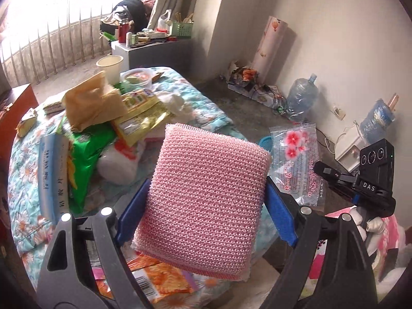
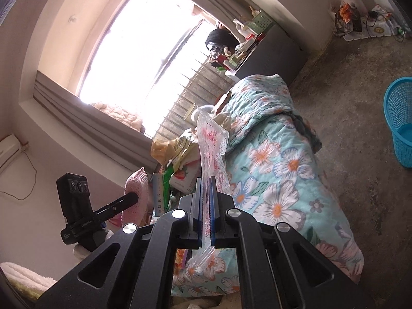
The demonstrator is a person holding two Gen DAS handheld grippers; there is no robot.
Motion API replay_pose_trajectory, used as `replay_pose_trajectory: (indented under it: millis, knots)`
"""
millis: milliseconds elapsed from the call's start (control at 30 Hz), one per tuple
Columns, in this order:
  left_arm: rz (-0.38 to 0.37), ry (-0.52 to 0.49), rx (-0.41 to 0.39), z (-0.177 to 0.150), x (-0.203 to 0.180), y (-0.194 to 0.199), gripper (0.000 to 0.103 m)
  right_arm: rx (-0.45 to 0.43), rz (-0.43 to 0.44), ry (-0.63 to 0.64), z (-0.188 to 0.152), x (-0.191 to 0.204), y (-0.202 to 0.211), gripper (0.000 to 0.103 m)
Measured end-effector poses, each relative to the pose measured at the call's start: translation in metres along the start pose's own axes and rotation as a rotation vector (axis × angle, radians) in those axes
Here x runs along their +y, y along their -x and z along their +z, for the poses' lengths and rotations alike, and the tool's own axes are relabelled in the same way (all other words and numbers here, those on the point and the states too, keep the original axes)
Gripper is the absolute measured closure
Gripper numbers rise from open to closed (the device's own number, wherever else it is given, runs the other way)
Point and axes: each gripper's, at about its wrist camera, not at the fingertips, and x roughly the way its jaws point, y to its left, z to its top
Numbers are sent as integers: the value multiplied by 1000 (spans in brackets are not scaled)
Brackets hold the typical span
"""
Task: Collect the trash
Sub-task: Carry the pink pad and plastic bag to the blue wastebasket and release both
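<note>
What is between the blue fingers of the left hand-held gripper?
A pink mesh sponge, clamped between both blue fingers of the left hand-held gripper, in the left wrist view.

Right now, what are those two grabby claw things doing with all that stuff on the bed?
A person is collecting trash with a gripper in each hand. The left gripper is shut on a pink mesh sponge, held above the floral quilt. The right gripper is pinching a clear plastic bag printed with red flowers. More wrappers and a paper cup lie piled on the bed. A blue basket stands on the floor nearby, probably where the trash goes.
</note>
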Motion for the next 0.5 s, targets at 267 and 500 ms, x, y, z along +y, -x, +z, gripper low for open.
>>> replay_pose_trajectory:
  millis: [267,500]
  knots:
    - [-171,-145,48,52,-98,-60,22,-217,-139,-84,22,-51,68,99]
    - [-326,-265,184,87,-208,-164,21,-355,-344,-277,31,-127,105,99]
